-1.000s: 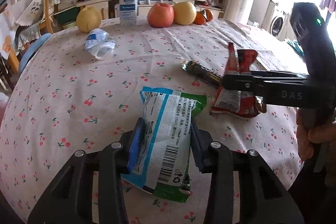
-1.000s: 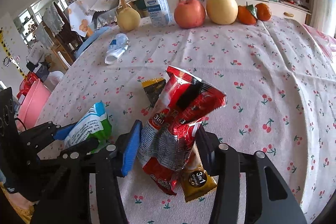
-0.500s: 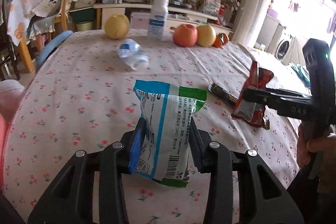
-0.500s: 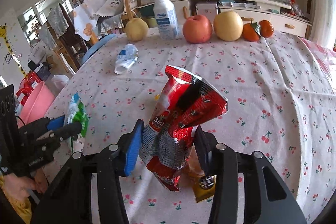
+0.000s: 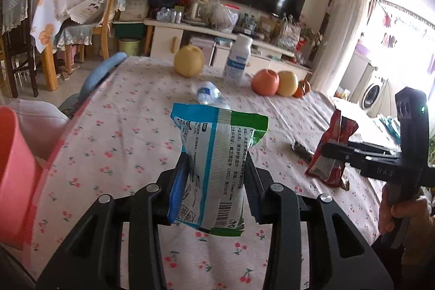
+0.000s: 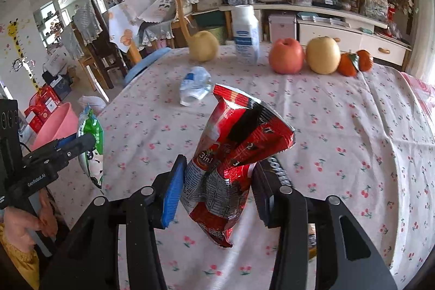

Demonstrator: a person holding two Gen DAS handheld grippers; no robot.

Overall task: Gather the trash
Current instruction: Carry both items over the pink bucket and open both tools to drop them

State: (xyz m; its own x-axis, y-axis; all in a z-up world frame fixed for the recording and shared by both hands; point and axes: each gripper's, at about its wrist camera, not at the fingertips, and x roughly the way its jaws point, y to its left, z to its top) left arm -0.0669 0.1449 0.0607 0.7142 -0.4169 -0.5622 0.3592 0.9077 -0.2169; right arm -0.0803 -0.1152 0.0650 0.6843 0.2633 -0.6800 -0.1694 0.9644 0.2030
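My left gripper (image 5: 214, 181) is shut on a blue, white and green wrapper (image 5: 214, 167) and holds it up above the cherry-print tablecloth (image 5: 130, 132). The same wrapper shows in the right wrist view (image 6: 91, 146) at the table's left edge. My right gripper (image 6: 217, 186) is shut on a red 3in1 sachet bag (image 6: 233, 154), lifted off the cloth; it also shows in the left wrist view (image 5: 330, 151). A crushed clear plastic bottle (image 6: 195, 86) lies mid-table. A dark wrapper (image 5: 301, 148) lies on the cloth beside the red bag.
A pink bin (image 6: 53, 127) stands on the floor left of the table; its rim shows in the left wrist view (image 5: 13, 167). At the far edge stand a white bottle (image 6: 246, 34), a pear (image 6: 204, 45), an apple (image 6: 285, 56), another pear (image 6: 323, 55) and oranges (image 6: 356, 63).
Both grippers have lifted their wrappers off the table. The left gripper has moved left toward the table edge and the pink bin has come into its view.
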